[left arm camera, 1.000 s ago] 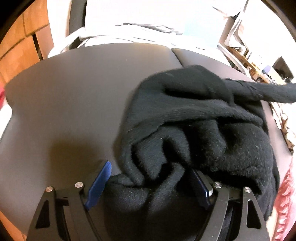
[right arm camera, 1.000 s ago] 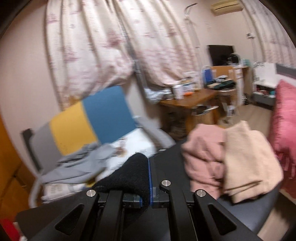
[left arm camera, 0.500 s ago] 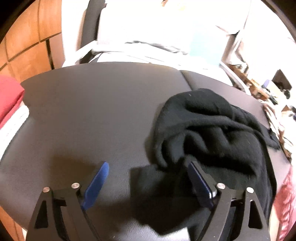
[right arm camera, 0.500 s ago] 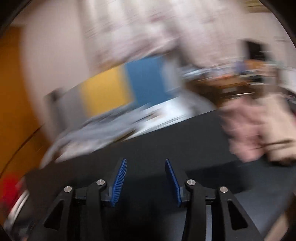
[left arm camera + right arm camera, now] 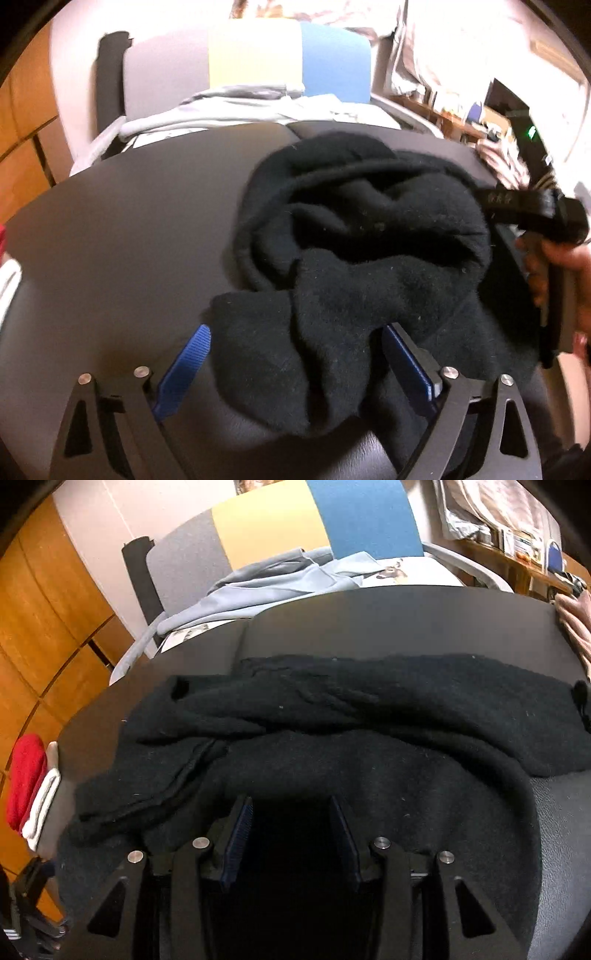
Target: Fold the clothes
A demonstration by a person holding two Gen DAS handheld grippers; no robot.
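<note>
Two open grippers — crumpled black sweater point(image 5: 354, 258).

Behind the dark padded surface point(image 5: 388, 616) a chair back point(image 5: 280, 520) shows grey, yellow and blue panels, with a pale blue garment point(image 5: 266, 587) heaped below it; orange wooden cabinets point(image 5: 40, 620) stand left, beside red and white folded cloths point(image 5: 29, 790)

You are looking at a dark grey padded surface point(image 5: 129, 229) carrying one crumpled black garment point(image 5: 362, 258), with pink folded cloth point(image 5: 576, 624) lying at its far right edge.
</note>
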